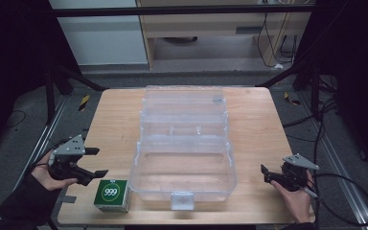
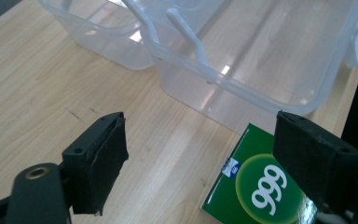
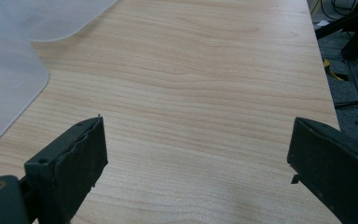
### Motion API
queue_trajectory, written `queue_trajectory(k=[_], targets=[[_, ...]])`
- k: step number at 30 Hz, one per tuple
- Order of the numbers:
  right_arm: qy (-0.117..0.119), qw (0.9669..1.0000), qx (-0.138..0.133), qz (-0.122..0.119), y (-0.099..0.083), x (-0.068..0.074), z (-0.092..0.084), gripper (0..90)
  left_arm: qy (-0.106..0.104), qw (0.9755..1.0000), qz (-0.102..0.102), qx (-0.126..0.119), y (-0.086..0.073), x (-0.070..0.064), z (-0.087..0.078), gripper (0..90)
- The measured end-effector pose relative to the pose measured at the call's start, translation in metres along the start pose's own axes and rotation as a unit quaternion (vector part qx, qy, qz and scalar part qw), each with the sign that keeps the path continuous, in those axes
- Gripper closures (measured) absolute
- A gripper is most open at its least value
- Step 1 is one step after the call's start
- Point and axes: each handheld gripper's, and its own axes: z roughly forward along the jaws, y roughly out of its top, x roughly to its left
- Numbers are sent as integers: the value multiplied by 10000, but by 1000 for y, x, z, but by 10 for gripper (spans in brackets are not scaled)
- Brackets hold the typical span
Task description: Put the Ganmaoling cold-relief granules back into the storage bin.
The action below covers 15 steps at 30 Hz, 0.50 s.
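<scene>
Lower left of high view: left gripper (image 1: 95,163) jaws spread, nothing between them, hovering just above-left of green 999 box (image 1: 111,195). Box flat on tabletop (image 1: 115,120), just beside front-left corner of clear plastic case (image 1: 182,189); touching or not, cannot tell. Risk: coming down off-centre, one jaw landing on box top, or shoving box into case wall and skewing it. Centre: case open and light, likely to slide if bumped. Lower right: right gripper (image 1: 264,173) jaws spread wide, empty, over bare tabletop; not bracing case.
</scene>
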Motion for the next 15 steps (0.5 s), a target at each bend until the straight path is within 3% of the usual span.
queue_trajectory(k=[6, 15], targets=[[14, 10000, 35, -21, 0, 1, 1, 46, -123, 9987, 340, 367, 0, -4, 3, 142], [18, 9999, 82, -62, 0, 1, 2, 43, -361, 9949, 659, 671, 1, -10, 7, 112]])
